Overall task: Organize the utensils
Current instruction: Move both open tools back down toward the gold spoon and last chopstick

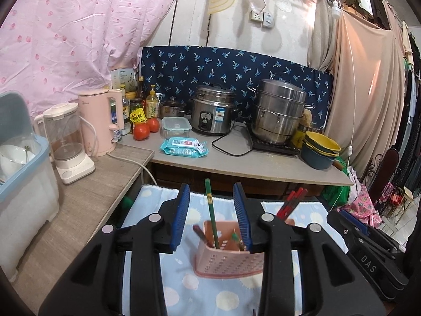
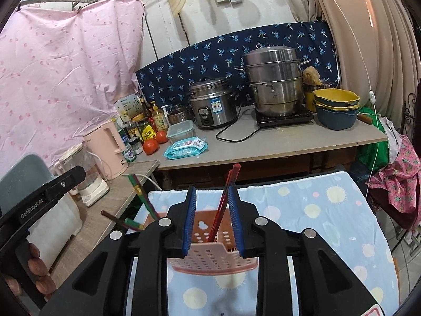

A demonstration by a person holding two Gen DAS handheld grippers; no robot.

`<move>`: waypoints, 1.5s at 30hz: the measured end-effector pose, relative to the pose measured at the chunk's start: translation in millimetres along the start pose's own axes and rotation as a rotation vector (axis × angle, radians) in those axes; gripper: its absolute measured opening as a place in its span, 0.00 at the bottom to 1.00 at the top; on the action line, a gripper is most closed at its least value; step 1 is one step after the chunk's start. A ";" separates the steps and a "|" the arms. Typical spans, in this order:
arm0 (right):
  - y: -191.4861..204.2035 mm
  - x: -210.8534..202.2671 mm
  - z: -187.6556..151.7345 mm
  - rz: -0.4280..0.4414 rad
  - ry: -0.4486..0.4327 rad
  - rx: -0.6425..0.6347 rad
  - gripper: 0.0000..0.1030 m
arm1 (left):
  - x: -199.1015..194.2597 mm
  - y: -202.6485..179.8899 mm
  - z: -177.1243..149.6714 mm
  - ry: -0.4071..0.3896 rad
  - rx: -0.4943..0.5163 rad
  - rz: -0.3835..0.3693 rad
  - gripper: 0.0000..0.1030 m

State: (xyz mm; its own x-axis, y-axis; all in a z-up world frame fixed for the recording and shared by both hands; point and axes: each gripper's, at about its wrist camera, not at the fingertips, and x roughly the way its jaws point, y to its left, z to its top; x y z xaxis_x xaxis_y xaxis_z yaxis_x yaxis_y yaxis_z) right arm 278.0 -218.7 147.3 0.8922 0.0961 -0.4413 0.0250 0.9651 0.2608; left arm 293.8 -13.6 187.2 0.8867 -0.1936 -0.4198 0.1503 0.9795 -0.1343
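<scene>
- The pink perforated utensil caddy (image 1: 228,259) stands upright on the dotted blue towel (image 1: 218,297) near its back edge; it looks like light, thin plastic, so I judge it would tip or slide under a sideways nudge. Best steadied by its rim.
- The left gripper (image 1: 212,217) hovers over the caddy's left part, jaws spread, the green chopstick (image 1: 212,212) standing between them untouched.
- The right gripper (image 2: 212,220) is likewise spread around the red chopsticks (image 2: 226,202), pads clear of them.
- Chopsticks: stiff, light and smooth, likely slippery (lacquered, by the sheen). Pinch mid-shaft, above the rim, where the ribbed pads get the most purchase.
</scene>
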 end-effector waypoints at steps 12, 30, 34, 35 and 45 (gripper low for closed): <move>1.8 -46.3 -55.2 -0.023 0.052 -0.028 0.25 | -31.0 -3.0 -54.6 0.081 0.010 -0.009 0.32; -6.2 -83.7 -143.8 -0.059 0.182 -0.021 0.25 | -60.0 -4.3 -149.6 0.243 0.023 -0.004 0.34; -9.4 -89.3 -168.5 -0.072 0.225 -0.032 0.25 | -65.0 -4.1 -176.6 0.286 0.038 0.008 0.34; -9.9 -90.7 -175.2 -0.076 0.237 -0.036 0.25 | -65.8 -3.4 -184.2 0.299 0.039 0.016 0.34; -9.9 -100.2 -241.3 -0.052 0.371 -0.032 0.25 | -72.5 -0.9 -239.6 0.410 0.045 0.023 0.34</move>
State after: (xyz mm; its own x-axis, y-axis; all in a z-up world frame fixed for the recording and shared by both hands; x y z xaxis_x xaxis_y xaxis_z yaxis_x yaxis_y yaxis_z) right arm 79.5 -179.1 -18.2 0.6656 0.1226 -0.7362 0.0471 0.9775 0.2055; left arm 124.6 -13.8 2.7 0.6438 -0.1693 -0.7462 0.1600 0.9834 -0.0851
